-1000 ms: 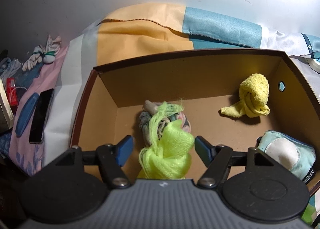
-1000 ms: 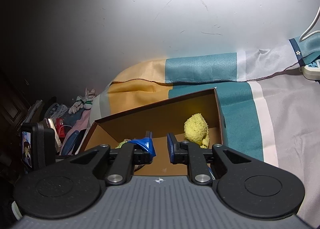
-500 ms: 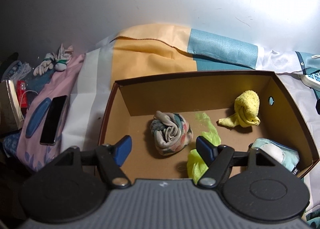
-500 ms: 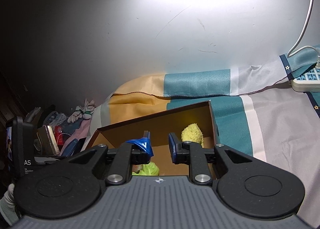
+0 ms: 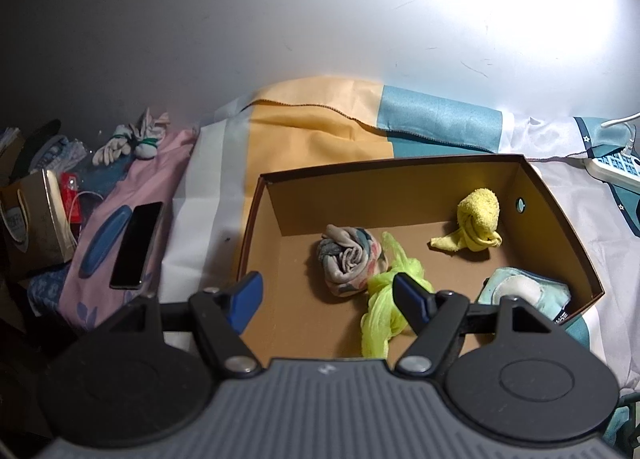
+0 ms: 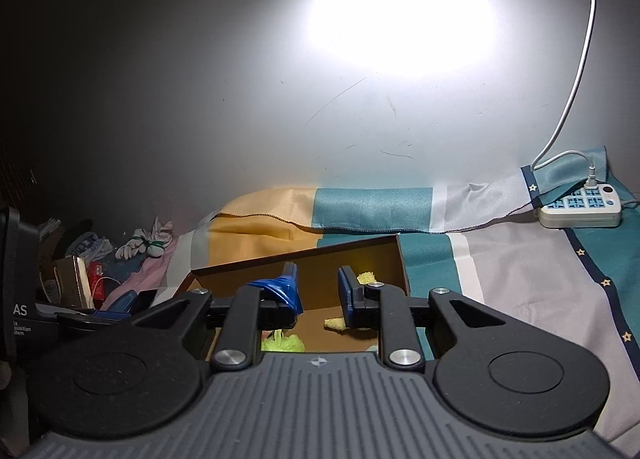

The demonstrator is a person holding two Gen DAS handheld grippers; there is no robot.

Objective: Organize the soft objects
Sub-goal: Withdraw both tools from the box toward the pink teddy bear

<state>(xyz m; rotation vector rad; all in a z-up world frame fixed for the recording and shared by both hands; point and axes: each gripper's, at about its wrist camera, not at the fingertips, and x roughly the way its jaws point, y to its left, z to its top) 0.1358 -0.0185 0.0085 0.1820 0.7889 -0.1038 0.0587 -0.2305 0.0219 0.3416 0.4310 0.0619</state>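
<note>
A brown cardboard box [image 5: 556, 195] lies open on the bed. Inside lie a rolled patterned cloth [image 5: 348, 259], a neon green mesh cloth [image 5: 384, 299], a knotted yellow towel [image 5: 478, 221] and a pale teal padded piece [image 5: 524, 291]. My left gripper [image 5: 328, 297] is open and empty, above the box's near edge. My right gripper [image 6: 318, 291] hangs above the box [image 6: 352, 255] with its jaws a small gap apart and nothing between them. The green cloth [image 6: 284, 343] and yellow towel [image 6: 368, 278] show below it.
A striped sheet [image 5: 320, 139] covers the bed against a white wall. Left of the box lie a black phone [image 5: 136, 245], a small carton [image 5: 32, 223] and white tied gloves [image 5: 128, 139]. A power strip [image 6: 580, 207] with a white cable sits at the right.
My left gripper let go of the green mesh cloth, which dropped into the box, and then rose and pulled back. My right gripper also rose; its jaws stayed the same.
</note>
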